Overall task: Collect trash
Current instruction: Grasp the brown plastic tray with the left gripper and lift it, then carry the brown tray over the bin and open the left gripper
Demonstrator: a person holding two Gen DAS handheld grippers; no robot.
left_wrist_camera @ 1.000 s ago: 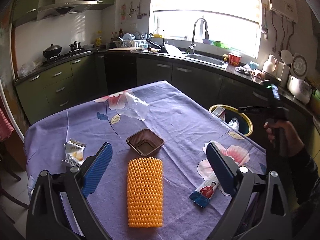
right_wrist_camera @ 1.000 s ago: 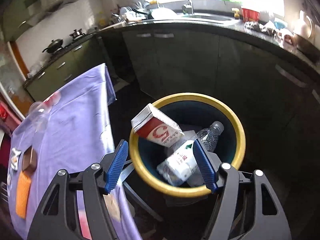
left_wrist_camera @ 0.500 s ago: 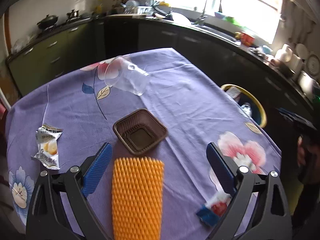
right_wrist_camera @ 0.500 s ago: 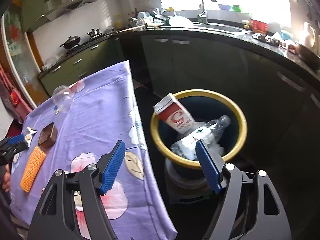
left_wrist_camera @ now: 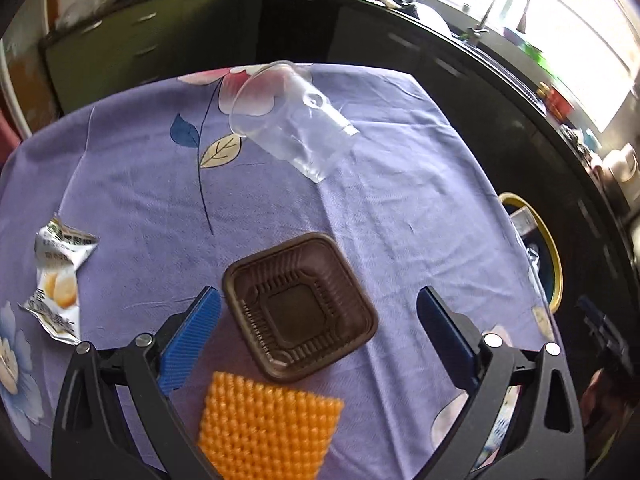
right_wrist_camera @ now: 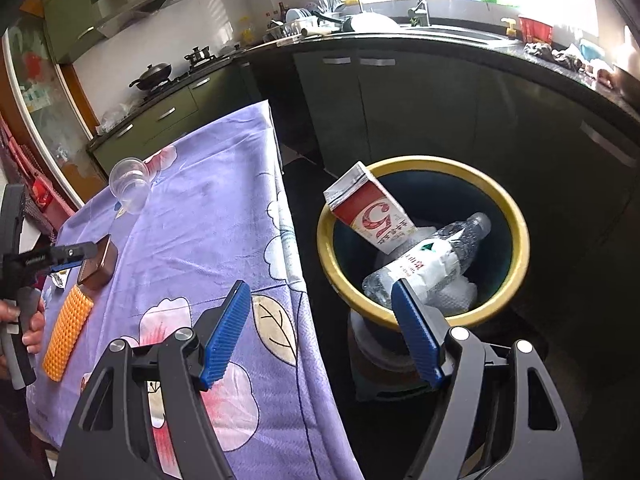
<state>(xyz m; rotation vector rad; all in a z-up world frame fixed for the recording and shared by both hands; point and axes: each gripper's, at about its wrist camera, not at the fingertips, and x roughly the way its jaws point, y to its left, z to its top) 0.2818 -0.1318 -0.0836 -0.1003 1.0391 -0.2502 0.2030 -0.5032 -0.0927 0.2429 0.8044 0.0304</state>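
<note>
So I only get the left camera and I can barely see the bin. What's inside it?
Observer: A red and white carton leans on the bin's yellow rim.
Child: Is that all?
Observer: No, a plastic bottle lies inside too, beside the carton.
Child: Is the right hand-held gripper carrying anything?
Observer: No. The right hand-held gripper is open with nothing between its fingers, near the edge of the purple tablecloth and the bin.
Child: And what does mine look like from there?
Observer: The left hand-held gripper sits right by the brown tray, with the orange foam sleeve next to it.
</note>
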